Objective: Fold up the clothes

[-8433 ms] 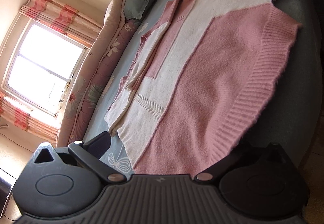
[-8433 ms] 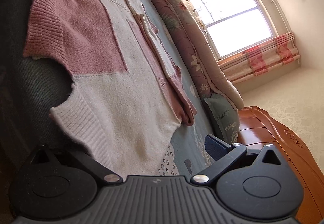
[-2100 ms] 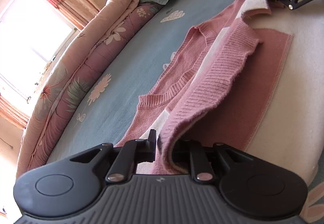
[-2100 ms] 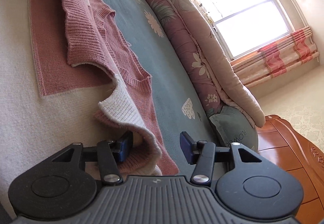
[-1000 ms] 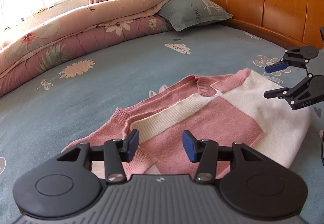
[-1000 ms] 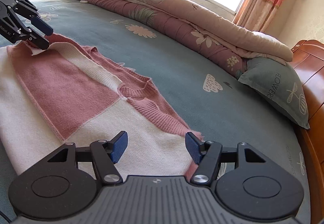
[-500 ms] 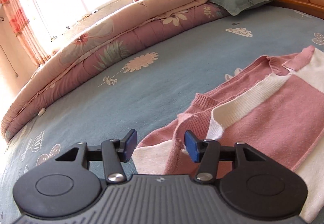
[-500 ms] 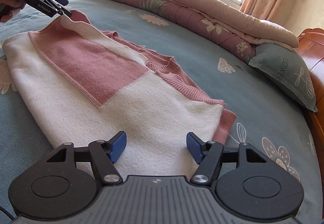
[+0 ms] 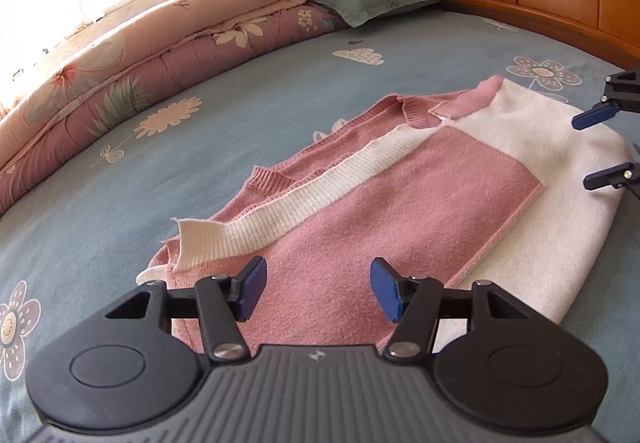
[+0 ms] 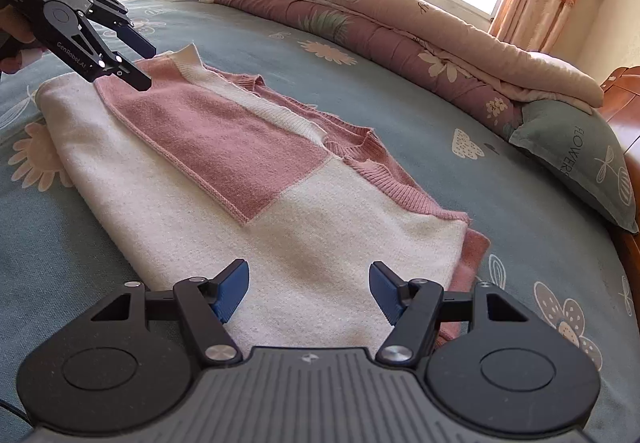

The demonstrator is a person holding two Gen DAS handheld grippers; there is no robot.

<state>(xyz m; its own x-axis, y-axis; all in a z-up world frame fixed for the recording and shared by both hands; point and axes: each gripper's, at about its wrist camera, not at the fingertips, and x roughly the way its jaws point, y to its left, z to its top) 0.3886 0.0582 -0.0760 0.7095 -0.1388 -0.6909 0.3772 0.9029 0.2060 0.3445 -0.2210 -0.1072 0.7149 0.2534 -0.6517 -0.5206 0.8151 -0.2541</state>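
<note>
Bed is bearing the half-folded sweater; your left gripper is just opening off its hem, right gripper hovering apart, so 1 fold is down.

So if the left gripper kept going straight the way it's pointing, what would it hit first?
Most likely the sweater: its pink panel lies directly ahead of the open left gripper, with nothing between, though depth is hard to judge.

Both your grippers hang empty, tilted downward.
Your black left gripper has just been opening its blue-padded jaws; your black right gripper stands parted.
</note>
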